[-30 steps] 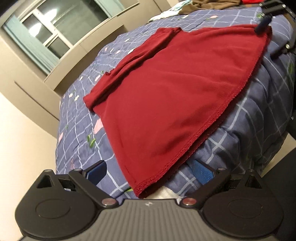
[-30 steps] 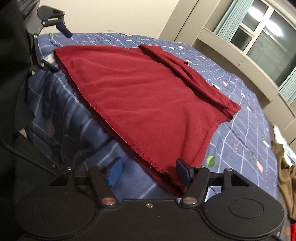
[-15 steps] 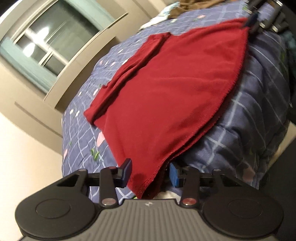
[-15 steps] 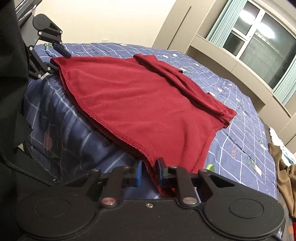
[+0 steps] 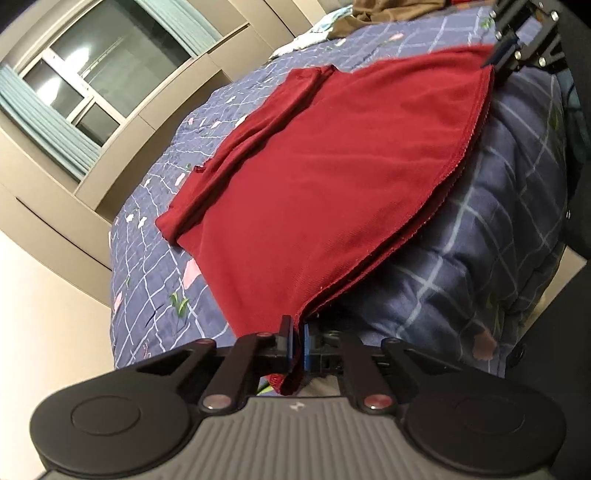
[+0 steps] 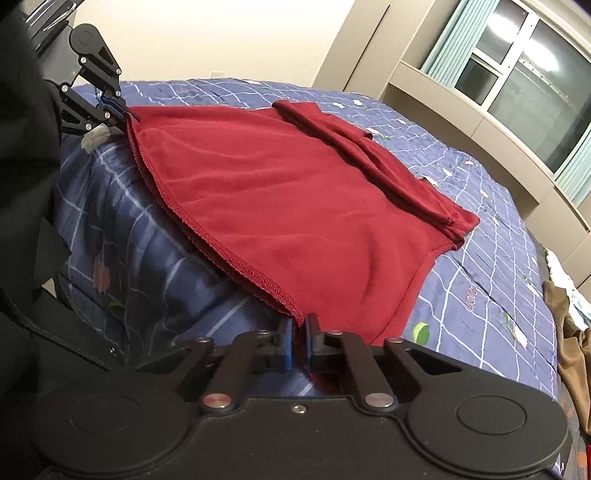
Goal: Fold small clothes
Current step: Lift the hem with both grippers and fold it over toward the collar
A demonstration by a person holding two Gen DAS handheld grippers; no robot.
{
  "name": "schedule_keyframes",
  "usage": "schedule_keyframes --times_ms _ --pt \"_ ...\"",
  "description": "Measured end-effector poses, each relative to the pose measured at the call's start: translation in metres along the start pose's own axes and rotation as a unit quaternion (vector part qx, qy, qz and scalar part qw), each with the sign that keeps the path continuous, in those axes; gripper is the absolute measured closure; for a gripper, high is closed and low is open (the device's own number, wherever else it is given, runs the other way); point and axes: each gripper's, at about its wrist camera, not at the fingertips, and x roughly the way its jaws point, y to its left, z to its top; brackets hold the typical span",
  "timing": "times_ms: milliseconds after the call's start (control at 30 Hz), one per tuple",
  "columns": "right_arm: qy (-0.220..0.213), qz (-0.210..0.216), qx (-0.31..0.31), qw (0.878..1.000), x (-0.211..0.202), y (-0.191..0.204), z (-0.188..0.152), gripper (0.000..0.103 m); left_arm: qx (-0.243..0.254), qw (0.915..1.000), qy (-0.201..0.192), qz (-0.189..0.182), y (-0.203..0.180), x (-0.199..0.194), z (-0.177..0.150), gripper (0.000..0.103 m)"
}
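Note:
A dark red garment point(image 5: 332, 177) lies spread on a blue checked bed cover point(image 5: 491, 258), its hem at the bed's near edge. It also shows in the right wrist view point(image 6: 280, 206). My left gripper point(image 5: 295, 338) is shut on one hem corner, which hangs out behind the blue pads. My right gripper point(image 6: 298, 339) is shut on the other hem corner. Each gripper shows in the other's view, the right one point(image 5: 513, 51) at top right, the left one point(image 6: 99, 99) at top left. The sleeves are folded over the far side.
The bed cover point(image 6: 491, 295) extends far beyond the garment. A brown garment point(image 6: 572, 350) and other clothes point(image 5: 369, 18) lie at the bed's far end. A window with teal curtains point(image 6: 524, 74) and beige panelling stand beyond. My dark clothing point(image 6: 22, 184) is at the left.
Both grippers went from open beside the hem corners to shut on them. The hem is now pulled taut between them and lifted slightly off the bed edge.

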Motion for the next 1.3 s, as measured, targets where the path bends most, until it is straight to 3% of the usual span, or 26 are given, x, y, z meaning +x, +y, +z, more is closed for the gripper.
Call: schedule_keyframes --times_ms 167,300,500,700,933,1100,1300 --pt "-0.024 0.000 0.011 1.000 -0.009 -0.022 0.017 0.098 -0.006 0.9998 -0.019 0.006 0.028 -0.010 0.014 0.099" --pt "-0.047 -0.014 -0.018 0.999 -0.008 -0.044 0.035 0.098 -0.010 0.9990 -0.043 0.009 0.062 -0.012 0.036 0.099" --pt "-0.069 -0.057 -0.059 0.994 0.005 -0.087 0.072 0.098 -0.077 0.9956 -0.053 -0.013 0.119 -0.002 0.082 0.099" --pt "-0.088 -0.081 -0.055 0.991 0.014 -0.133 0.110 0.098 -0.179 0.9825 -0.025 -0.046 0.186 0.023 0.123 0.099" --pt "-0.094 -0.089 -0.041 0.991 0.028 -0.171 0.140 0.098 -0.257 0.9642 -0.001 -0.063 0.234 0.053 0.146 0.099" --pt "-0.093 -0.093 -0.032 0.991 0.046 -0.191 0.155 0.098 -0.292 0.9537 0.007 -0.071 0.256 0.072 0.153 0.099" --pt "-0.093 -0.100 -0.030 0.990 0.069 -0.205 0.170 0.098 -0.296 0.9528 0.010 -0.067 0.270 0.092 0.164 0.099"
